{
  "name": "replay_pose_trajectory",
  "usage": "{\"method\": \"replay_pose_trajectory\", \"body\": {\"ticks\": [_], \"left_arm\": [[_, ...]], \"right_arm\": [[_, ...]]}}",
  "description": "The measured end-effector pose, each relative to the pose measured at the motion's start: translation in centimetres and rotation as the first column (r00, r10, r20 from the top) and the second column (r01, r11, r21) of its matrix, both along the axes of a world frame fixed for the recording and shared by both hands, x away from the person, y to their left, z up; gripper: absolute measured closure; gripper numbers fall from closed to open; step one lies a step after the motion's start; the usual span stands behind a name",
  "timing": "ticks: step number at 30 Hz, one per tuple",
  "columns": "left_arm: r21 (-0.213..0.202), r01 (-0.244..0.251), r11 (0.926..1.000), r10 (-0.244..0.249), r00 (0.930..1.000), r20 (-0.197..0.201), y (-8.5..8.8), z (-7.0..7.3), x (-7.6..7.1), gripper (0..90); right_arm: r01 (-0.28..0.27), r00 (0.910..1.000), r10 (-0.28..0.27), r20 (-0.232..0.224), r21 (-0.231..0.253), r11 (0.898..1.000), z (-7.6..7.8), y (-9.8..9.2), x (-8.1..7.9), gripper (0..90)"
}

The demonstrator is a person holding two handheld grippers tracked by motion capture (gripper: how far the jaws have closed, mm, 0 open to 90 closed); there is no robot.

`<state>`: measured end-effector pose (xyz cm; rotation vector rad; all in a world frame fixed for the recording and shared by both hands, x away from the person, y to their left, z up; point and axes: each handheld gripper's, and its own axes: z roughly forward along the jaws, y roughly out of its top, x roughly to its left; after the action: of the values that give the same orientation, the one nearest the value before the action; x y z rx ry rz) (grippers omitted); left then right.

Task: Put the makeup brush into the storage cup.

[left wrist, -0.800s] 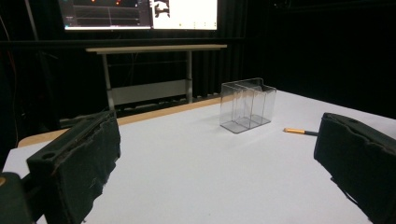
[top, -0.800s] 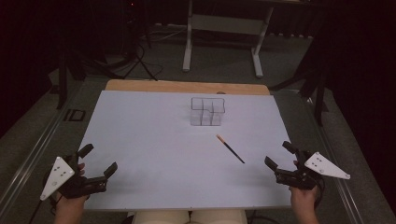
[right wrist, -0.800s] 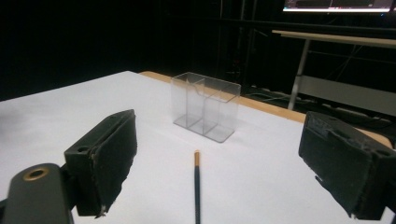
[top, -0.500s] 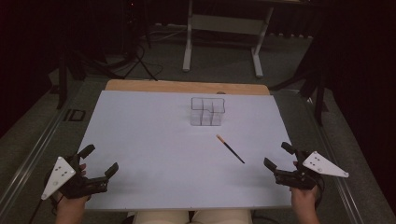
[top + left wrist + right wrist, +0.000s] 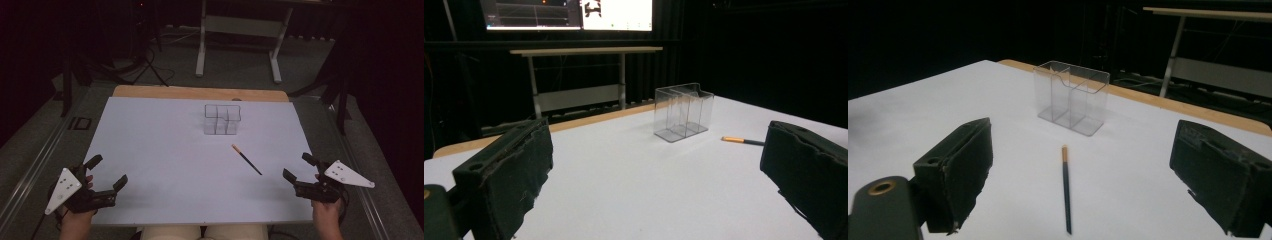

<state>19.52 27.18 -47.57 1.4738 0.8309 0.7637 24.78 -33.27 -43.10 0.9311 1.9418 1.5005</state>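
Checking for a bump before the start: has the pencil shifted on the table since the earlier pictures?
No. The pencil lies at the same slant, just in front and right of the clear holder, as before, with both grippers apart from it.

The pencil — dark, slim, with an orange tip (pointing toward the holder) — lies flat, just before that clear, upright, compartmented holder.

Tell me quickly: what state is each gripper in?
Left gripper: open, holding nothing.
Right gripper: open, holding nothing.
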Motion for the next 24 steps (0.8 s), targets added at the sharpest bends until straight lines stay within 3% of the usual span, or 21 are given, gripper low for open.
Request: {"method": "replay_pose_trajectory", "body": {"ticks": [5,10,17,24], "left_arm": [[0.013,0.008,0.9999,-0.008,1.0,0.005,-0.3,0.1,-0.2,1.7],[0.014,0.007,0.9999,-0.007,1.0,-0.002,-0.3,0.0,0.1,1.7],[0.005,0.005,1.0,-0.005,1.0,-0.004,-0.2,0.0,0.1,1.7],[0.007,0.009,0.9999,-0.009,0.9999,-0.005,-0.3,0.0,0.1,1.7]], "right_arm": [[-0.004,1.0,0.004,0.009,0.011,1.0,0.8,0.1,-0.4,9.4],[-0.031,0.9995,0.031,0.003,-0.017,0.999,1.8,1.0,-0.4,9.0],[-0.049,0.9988,0.049,0.002,-0.004,0.999,3.2,1.7,0.2,9.0],[-0.062,0.9981,0.061,-0.009,-0.042,0.997,4.7,2.6,1.3,9.1]]}}
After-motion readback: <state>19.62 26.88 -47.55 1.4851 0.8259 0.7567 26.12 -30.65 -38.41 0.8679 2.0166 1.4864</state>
